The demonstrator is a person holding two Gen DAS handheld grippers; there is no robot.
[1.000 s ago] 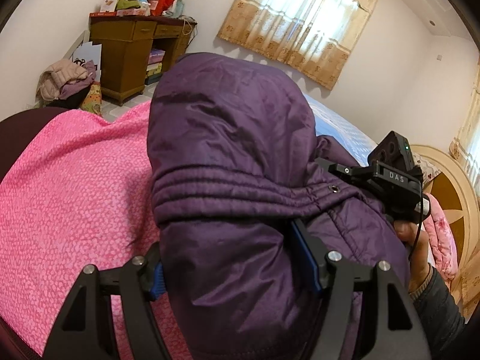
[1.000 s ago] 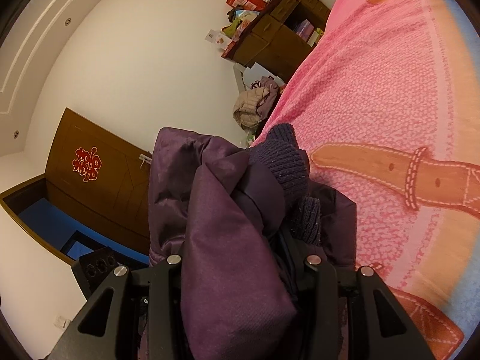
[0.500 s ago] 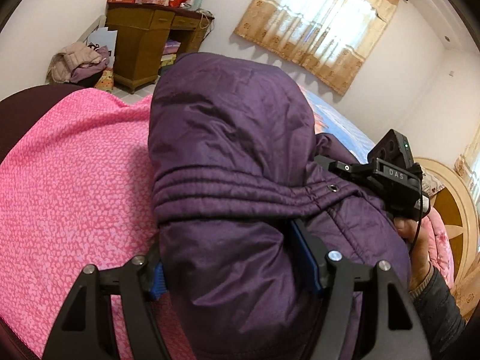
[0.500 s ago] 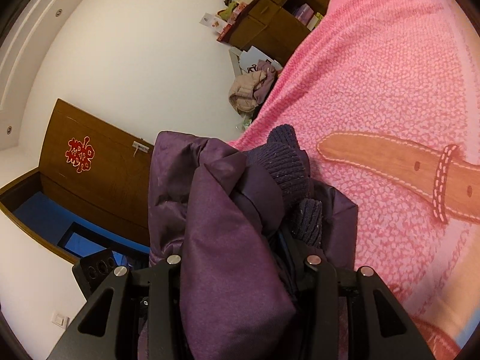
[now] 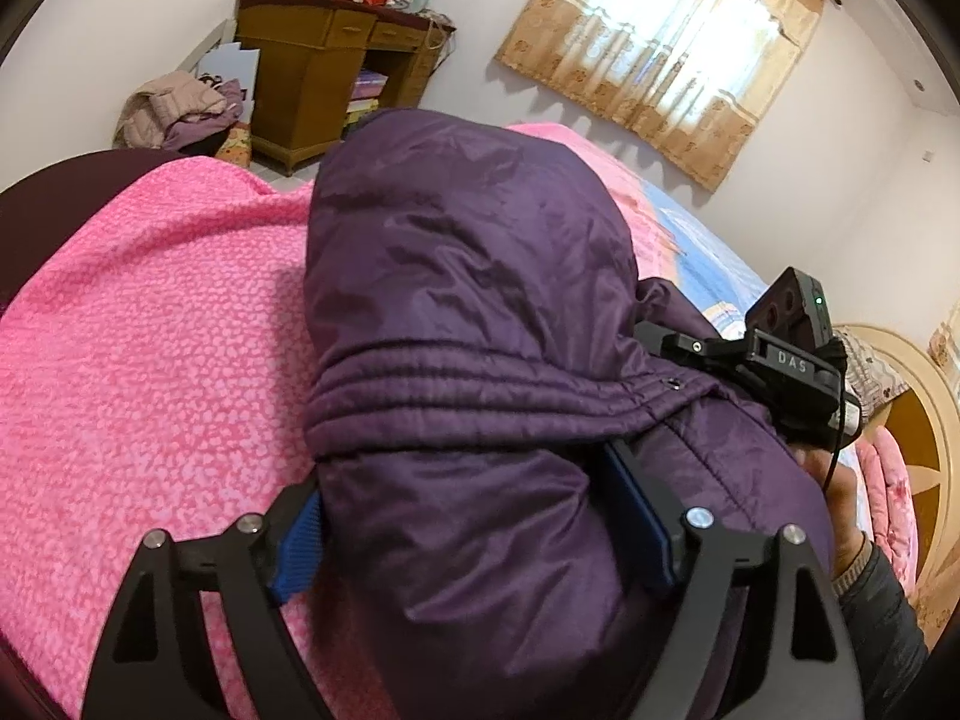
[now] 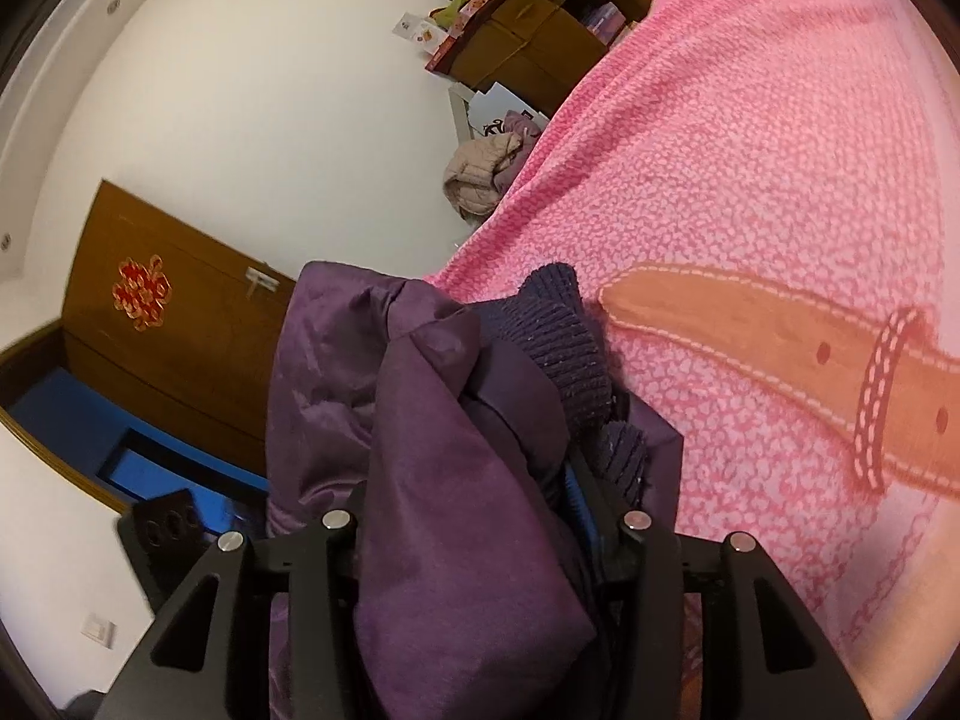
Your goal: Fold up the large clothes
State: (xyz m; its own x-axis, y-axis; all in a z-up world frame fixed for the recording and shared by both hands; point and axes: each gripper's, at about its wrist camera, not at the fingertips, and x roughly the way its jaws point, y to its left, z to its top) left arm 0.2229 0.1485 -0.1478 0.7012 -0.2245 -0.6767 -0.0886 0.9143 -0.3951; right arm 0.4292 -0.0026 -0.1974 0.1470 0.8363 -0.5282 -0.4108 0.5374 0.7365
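**Two grippers, one purple coat**

Both grippers tilt downward over the bed point(image 5: 150, 324), each with a bunch of the coat point(image 5: 468, 312) between its jaws. The left gripper point(image 5: 462, 516) has its jaws opening; its blue pads point(image 5: 297, 546) sit at the flanks of the padded bundle, the left one seemingly just off the fabric. The right gripper point(image 6: 480, 510) also has its jaws opening, with folded coat fabric and a ribbed knit cuff point(image 6: 564, 342) filling the gap; I cannot tell whether its pads still press. In the left view a bare hand point(image 5: 840, 498) with a dark sleeve grasps the right gripper's handle.

The coat lies on the pink bed cover, hood pointing away from the left camera toward the window point(image 5: 666, 54), its long axis running from the jaws outward.

White letters "DAS" point(image 5: 792, 360) show on the right gripper's body.
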